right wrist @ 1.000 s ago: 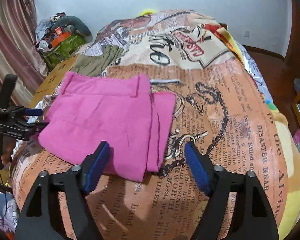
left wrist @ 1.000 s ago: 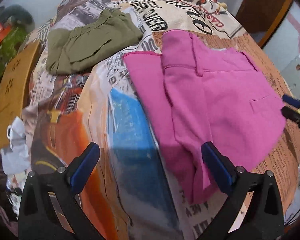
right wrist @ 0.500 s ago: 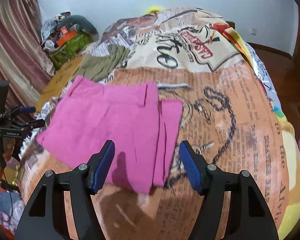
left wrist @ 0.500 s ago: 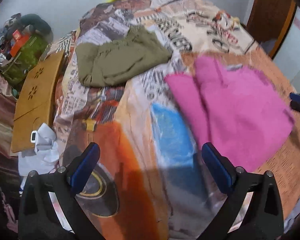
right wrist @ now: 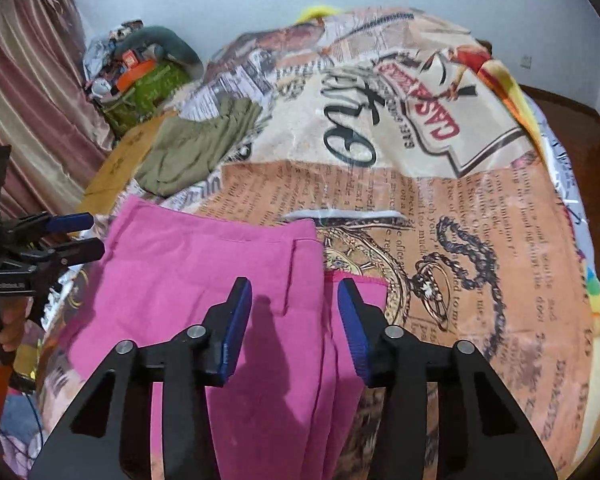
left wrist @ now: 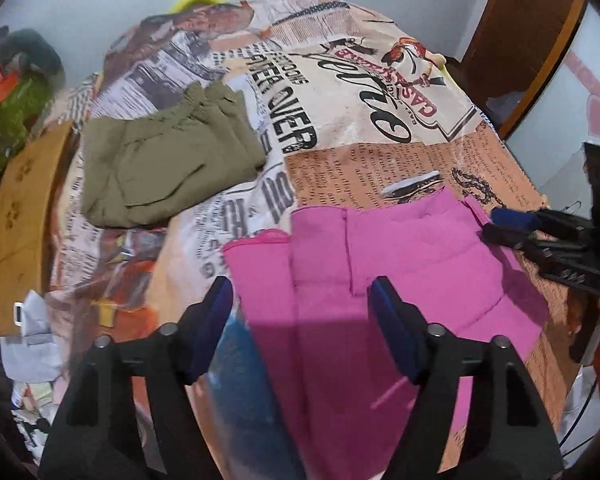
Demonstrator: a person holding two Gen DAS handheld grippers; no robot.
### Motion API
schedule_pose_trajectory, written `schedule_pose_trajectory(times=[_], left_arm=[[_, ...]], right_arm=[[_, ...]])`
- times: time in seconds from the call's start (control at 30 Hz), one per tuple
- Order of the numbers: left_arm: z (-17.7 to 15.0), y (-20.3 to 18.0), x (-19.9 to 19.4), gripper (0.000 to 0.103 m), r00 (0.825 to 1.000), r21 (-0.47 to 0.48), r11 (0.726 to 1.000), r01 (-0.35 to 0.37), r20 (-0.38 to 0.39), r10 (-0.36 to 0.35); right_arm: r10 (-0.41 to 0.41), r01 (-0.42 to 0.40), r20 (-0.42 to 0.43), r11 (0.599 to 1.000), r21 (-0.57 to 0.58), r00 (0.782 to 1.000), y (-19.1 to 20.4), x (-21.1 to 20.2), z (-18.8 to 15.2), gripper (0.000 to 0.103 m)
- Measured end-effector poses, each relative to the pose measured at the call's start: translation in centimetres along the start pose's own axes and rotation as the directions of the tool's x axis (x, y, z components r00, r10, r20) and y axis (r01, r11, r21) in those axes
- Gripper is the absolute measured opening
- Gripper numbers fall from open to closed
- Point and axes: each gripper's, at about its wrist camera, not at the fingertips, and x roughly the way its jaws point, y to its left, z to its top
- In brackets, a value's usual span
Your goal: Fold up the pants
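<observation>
Left gripper (left wrist: pixel 302 326): jaws wide apart, nothing held, hovering over the near-left part of the pants (left wrist: pixel 400 264). Right gripper (right wrist: pixel 294 328): jaws also apart, a narrower gap, empty, above the pants (right wrist: pixel 204 272) near the fold seam. No contact with cloth that I can see from either view.

Pants: pink, lying flat on the bed (right wrist: pixel 480 240) on the printed spread, already folded at least once. One layer sits on top, and a narrower strip of lower layer sticks out along one side. Waistband edge faces away from both cameras.

Handling, my read: light woven cloth, limp, no stiffness to speak of. It'll sag and drape from any pinch point and won't hold shape in the air. Low slip risk against the padded fingers (right wrist: pixel 236 332), but stacked layers can shear apart if only the top one is caught.

Where to grab: near corners of the stack, one gripper each, pinching through all layers at the edge. Then lift low and carry toward the waistband so the fold lands square. The protruding strip likely needs tucking in line first, or the final stack comes out uneven.

Further back: olive garment (left wrist: pixel 168 156), already folded, well apart from the pants. Not in the way.
</observation>
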Motion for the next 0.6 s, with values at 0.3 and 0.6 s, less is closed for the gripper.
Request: schedule_pose_trajectory(times=[0.3,0.6], left_arm=[[-0.1,-0.1,2.8,0.065,0.998,-0.044,0.998,0.043,-0.038,-0.045],[-0.7,-0.4,2.7,0.056,1.0,-0.036,0.999,-0.001,0.011,0.002]], right_arm=[[0.075,-0.075,-0.013,0.997,0.023,0.997,-0.3,1.2,0.1,0.027],[-0.066,0.07,0.035,0.988,-0.141,0.997,1.3,1.4,-0.5,0.011]])
